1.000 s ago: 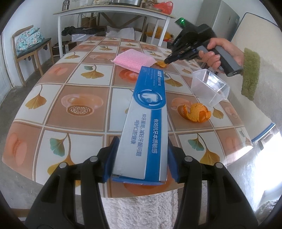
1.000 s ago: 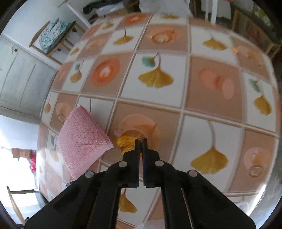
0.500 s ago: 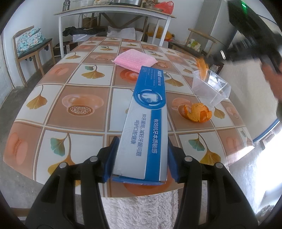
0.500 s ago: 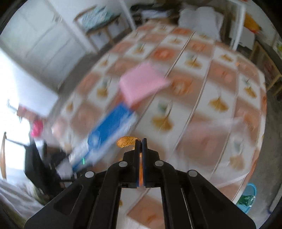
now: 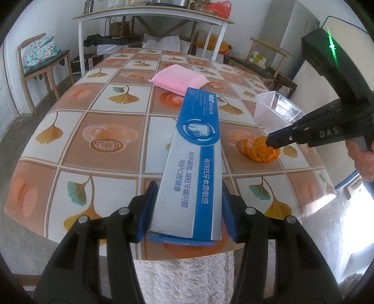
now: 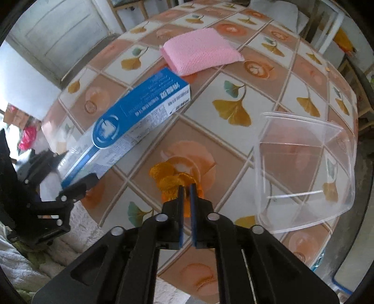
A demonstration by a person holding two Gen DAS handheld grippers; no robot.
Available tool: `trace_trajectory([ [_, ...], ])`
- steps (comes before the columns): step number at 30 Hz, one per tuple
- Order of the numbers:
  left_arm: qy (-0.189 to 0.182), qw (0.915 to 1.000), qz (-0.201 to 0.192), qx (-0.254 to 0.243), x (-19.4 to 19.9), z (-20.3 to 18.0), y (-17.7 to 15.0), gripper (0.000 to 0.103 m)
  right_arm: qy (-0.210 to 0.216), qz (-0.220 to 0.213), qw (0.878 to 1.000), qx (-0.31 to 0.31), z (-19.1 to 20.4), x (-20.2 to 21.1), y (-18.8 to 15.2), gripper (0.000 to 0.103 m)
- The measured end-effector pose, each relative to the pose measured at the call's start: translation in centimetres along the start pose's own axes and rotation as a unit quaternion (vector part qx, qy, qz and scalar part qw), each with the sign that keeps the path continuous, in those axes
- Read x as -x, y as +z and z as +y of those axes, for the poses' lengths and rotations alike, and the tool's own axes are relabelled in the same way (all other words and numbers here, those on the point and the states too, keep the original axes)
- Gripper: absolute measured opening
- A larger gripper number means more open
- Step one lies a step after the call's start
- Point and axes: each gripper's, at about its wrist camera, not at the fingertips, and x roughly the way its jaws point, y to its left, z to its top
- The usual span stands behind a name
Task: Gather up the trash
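Note:
My left gripper is shut on a long blue and white toothpaste box that rests on the tiled table; the box also shows in the right wrist view. My right gripper has its fingers nearly closed with a small orange peel piece between them, right at a pile of orange peel on the table. In the left wrist view the right gripper touches the peel pile. A clear plastic container stands just right of the peel.
A pink sponge lies at the far middle of the table, also in the right wrist view. The clear container sits near the right table edge. Chairs and a white side table stand beyond.
My right gripper picked a small peel piece from beside the pink sponge, carried it across the table and lowered it onto the large peel pile. The left gripper and box stayed still.

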Motion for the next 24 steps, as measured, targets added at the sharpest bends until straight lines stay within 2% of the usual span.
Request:
trace_trajectory([
  [1, -0.001, 1.0, -0.001, 0.001, 0.0, 0.0, -0.1, 0.052, 0.002, -0.009, 1.0, -0.01, -0.2, 0.6, -0.3, 0.023],
  [3, -0.001, 1.0, -0.003, 0.001, 0.0, 0.0, -0.2, 0.053, 0.003, -0.032, 0.999, -0.036, -0.7, 1.9, -1.2, 0.031],
  [5, -0.002, 1.0, -0.005, 0.002, 0.0, 0.1, -0.3, 0.053, 0.013, -0.049, 0.997, -0.065, -1.1, 2.7, -2.2, 0.032],
  [8, -0.004, 1.0, -0.006, 0.004, 0.0, 0.1, -0.3, 0.054, 0.048, -0.075, 0.985, -0.148, -2.3, 3.0, -4.3, 0.034],
  [10, -0.004, 1.0, -0.006, 0.005, 0.0, 0.1, -0.3, 0.053, 0.088, -0.097, 0.967, -0.219, -3.1, 2.4, -5.7, 0.044],
  [11, -0.005, 0.9999, -0.006, 0.007, 0.1, 0.1, -0.2, 0.053, 0.103, -0.112, 0.955, -0.255, -3.4, 2.0, -6.5, 0.045],
  [12, -0.006, 0.9999, -0.006, 0.009, 0.0, 0.2, -0.2, 0.053, 0.108, -0.118, 0.949, -0.271, -3.5, 1.7, -6.8, 0.045],
  [15, -0.014, 0.9998, -0.007, 0.014, 0.1, 0.3, 0.0, 0.053, 0.133, -0.161, 0.914, -0.349, -3.8, 0.7, -7.9, 0.045],
  [18, -0.017, 0.9998, -0.003, 0.008, 0.1, 0.2, 0.2, 0.055, 0.132, -0.181, 0.897, -0.382, -3.7, 0.0, -7.9, 0.045],
  [20, -0.017, 0.9999, -0.002, 0.002, 0.1, 0.1, 0.2, 0.063, 0.131, -0.176, 0.893, -0.393, -3.7, -0.8, -7.7, 0.045],
  [23, -0.014, 0.9999, -0.004, -0.009, 0.1, -0.2, 0.4, 0.068, 0.125, -0.179, 0.89, -0.401, -3.5, -1.8, -7.4, 0.045],
  [24, -0.012, 0.9999, -0.005, -0.011, 0.0, -0.3, 0.6, 0.068, 0.117, -0.182, 0.892, -0.396, -3.2, -1.8, -7.2, 0.045],
])
